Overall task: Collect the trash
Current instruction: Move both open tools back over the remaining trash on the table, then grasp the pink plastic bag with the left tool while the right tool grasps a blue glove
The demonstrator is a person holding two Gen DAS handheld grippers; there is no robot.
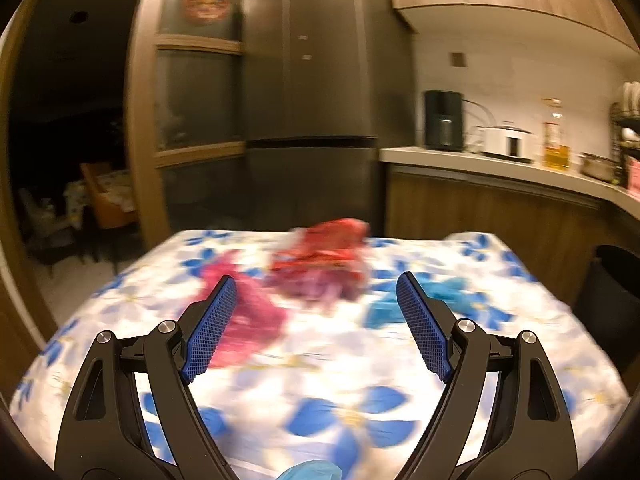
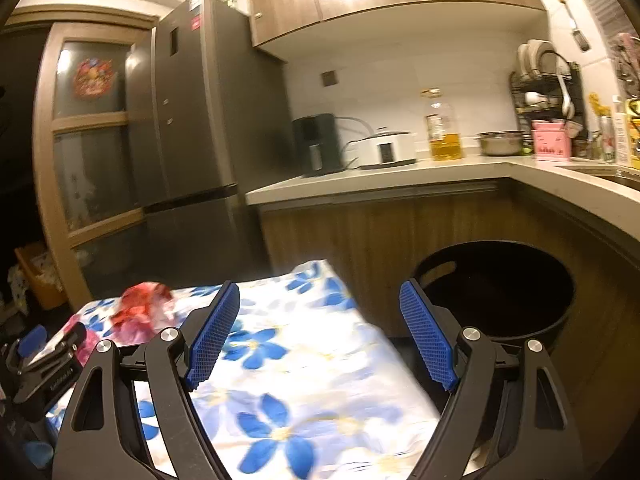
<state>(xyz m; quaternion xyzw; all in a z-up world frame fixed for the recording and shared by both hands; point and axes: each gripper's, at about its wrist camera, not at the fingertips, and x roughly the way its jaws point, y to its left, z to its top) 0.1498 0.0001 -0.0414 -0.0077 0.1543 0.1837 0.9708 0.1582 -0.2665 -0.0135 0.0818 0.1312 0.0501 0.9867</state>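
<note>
Both grippers, left gripper (image 1: 316,326) and right gripper (image 2: 320,334), spread wide and empty. Crumpled red plastic wrapper (image 1: 324,256), pink wrapper (image 1: 244,312) and blue wrapper (image 1: 404,300) all uncollected near far edge of floral-cloth worktop (image 1: 320,380); round black bin (image 2: 496,288) off its right edge looks empty, hard to tell.

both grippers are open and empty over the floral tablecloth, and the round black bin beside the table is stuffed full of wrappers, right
Not quite. The round black bin looks empty; the right wrist view shows only its dark inside. The rest holds: left gripper and right gripper are open and empty over the floral tablecloth.

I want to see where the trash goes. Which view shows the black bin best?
The right wrist view: the black bin shows its open mouth, rim and handle slot beside the table. The left wrist view catches only a dark sliver of it at the right edge.
</note>
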